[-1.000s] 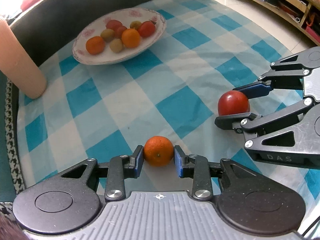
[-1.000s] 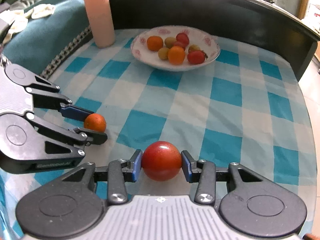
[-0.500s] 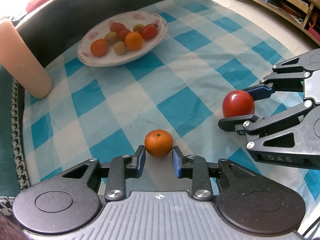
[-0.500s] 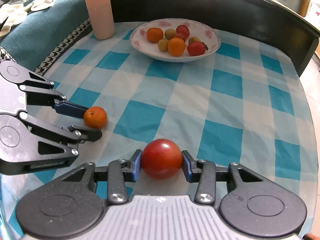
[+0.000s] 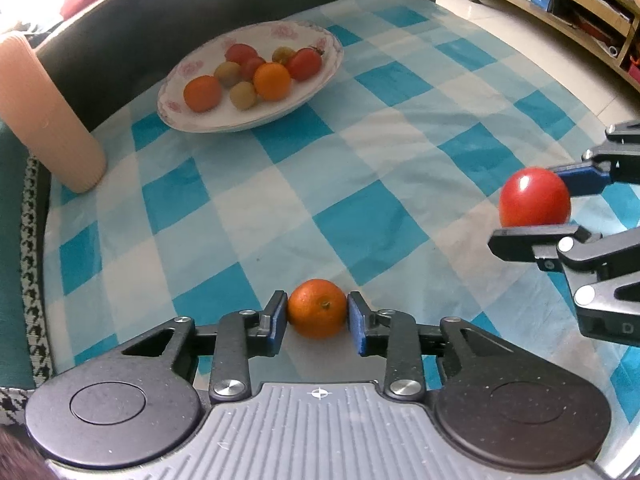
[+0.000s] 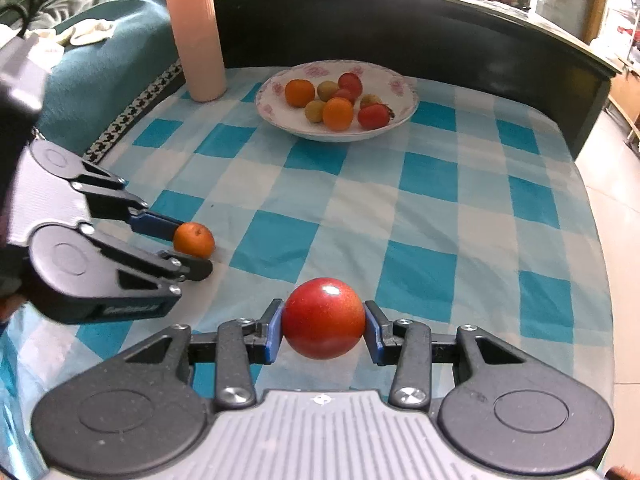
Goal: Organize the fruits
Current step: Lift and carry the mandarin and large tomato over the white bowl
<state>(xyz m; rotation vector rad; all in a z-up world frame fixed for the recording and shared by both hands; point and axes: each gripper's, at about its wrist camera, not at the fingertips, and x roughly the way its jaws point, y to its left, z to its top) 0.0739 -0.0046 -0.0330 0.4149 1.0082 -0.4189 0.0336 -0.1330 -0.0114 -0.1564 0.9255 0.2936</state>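
A small orange (image 5: 317,308) sits low over the blue-and-white checked cloth between the pads of my left gripper (image 5: 317,297). Both pads touch its sides while the jaws are opening slightly. In the right wrist view the same left gripper (image 6: 194,248) shows at the left with the orange (image 6: 195,239). My right gripper (image 6: 323,306) is shut on a round red fruit (image 6: 323,318) and holds it just above the cloth; the left wrist view has this gripper (image 5: 526,206) and the red fruit (image 5: 534,196) at the right edge. A white flowered bowl (image 5: 172,92) (image 6: 408,94) at the far side holds several oranges, red and green fruits.
A tall pink ribbed cylinder (image 5: 44,112) (image 6: 198,36) stands left of the bowl. A dark raised rim (image 6: 440,28) curves behind the table. Teal fabric (image 6: 100,72) lies to the left, and the tiled floor and a wooden shelf (image 5: 560,4) are off the table's right edge.
The right gripper has lifted the red fruit a little and carried it to the right in the left wrist view. The orange slipped toward the left fingertips, then sat between the pads again.
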